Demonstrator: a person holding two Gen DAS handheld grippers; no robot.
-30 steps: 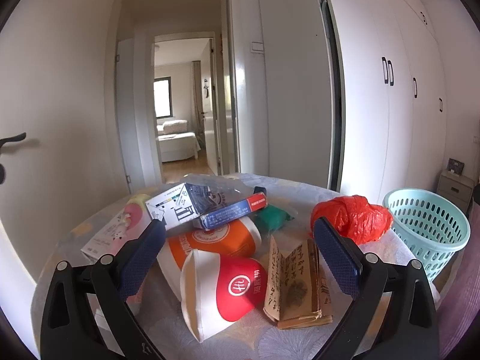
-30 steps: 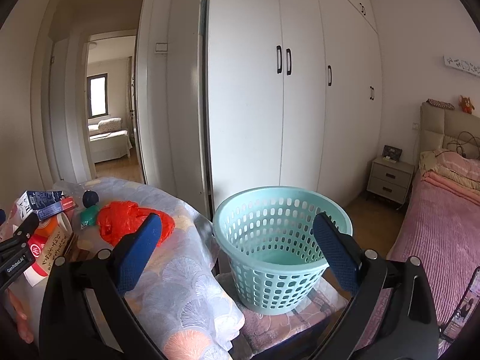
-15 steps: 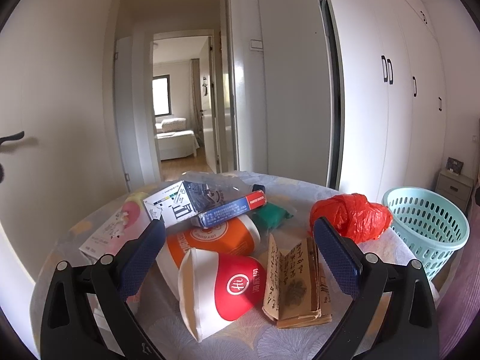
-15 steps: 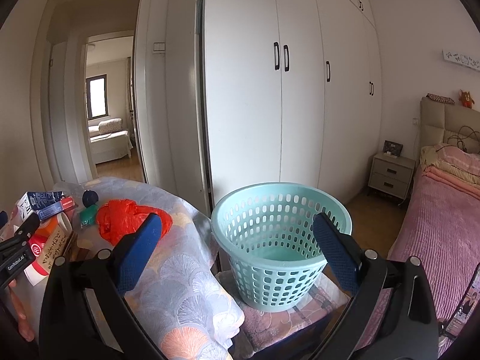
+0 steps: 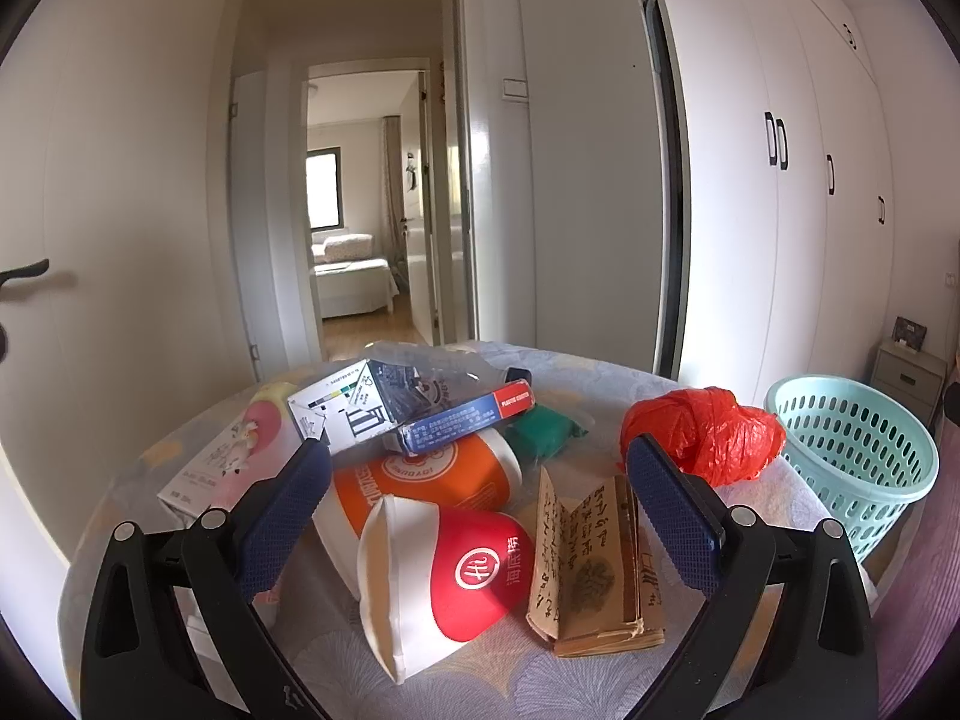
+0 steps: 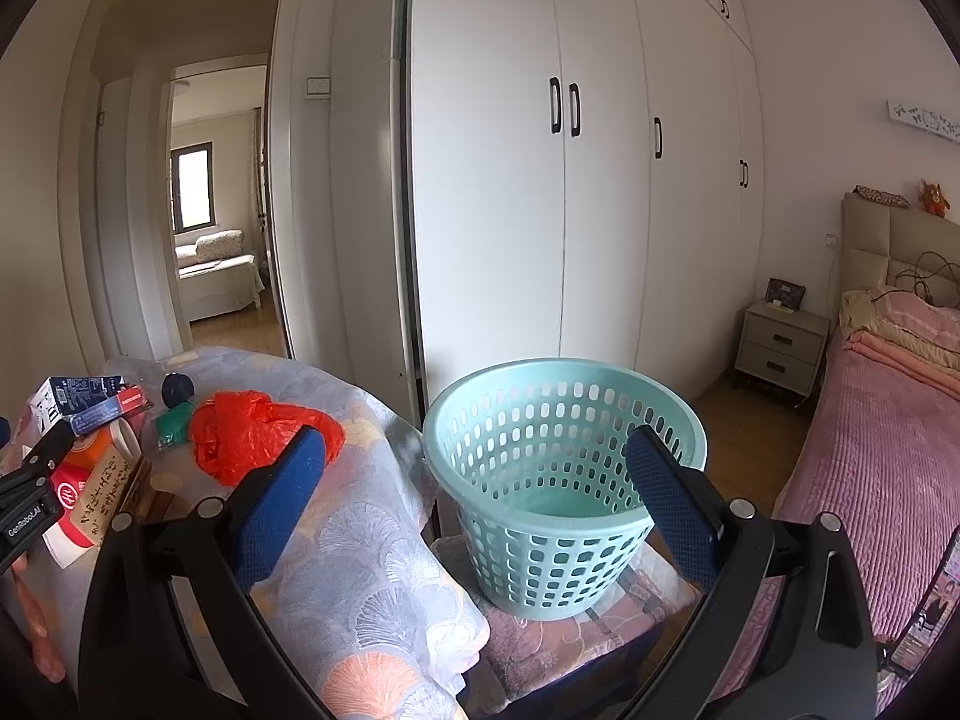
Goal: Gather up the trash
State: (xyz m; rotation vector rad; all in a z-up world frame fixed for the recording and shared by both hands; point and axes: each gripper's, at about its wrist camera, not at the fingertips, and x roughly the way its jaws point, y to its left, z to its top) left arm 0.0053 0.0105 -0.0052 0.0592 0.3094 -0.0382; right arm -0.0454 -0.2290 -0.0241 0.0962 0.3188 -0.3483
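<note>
Table (image 5: 600, 378): round, under a pale patterned cloth, with all the trash lying on it.
Pink box (image 5: 222, 468): at the far left of the pile, lying flat.
Cartons (image 5: 384, 408): a white one and a blue one stacked on top of the pile, behind the cups.
Cups (image 5: 456, 564): two paper cups on their sides, orange behind and red in front, nearest the left gripper.
Left gripper (image 5: 480, 516): jaws wide apart and holding nothing, hovering low over the cups and booklet.
Booklet (image 5: 594, 564): brown, half open, just right of the red cup.
Green packet (image 5: 540, 429): small, behind the cups, toward the table's middle.
Red bag (image 6: 252, 438): crumpled plastic, at the table's right edge, nearest the basket.
Right gripper (image 6: 480, 498): jaws wide apart, empty, pointing at the basket.
Basket (image 6: 564, 474): pale green, perforated, on a low cushioned stool just beside the table; the visible inside looks empty.
Progress: seemingly at the very start; nothing binned, every piece is left to move.
</note>
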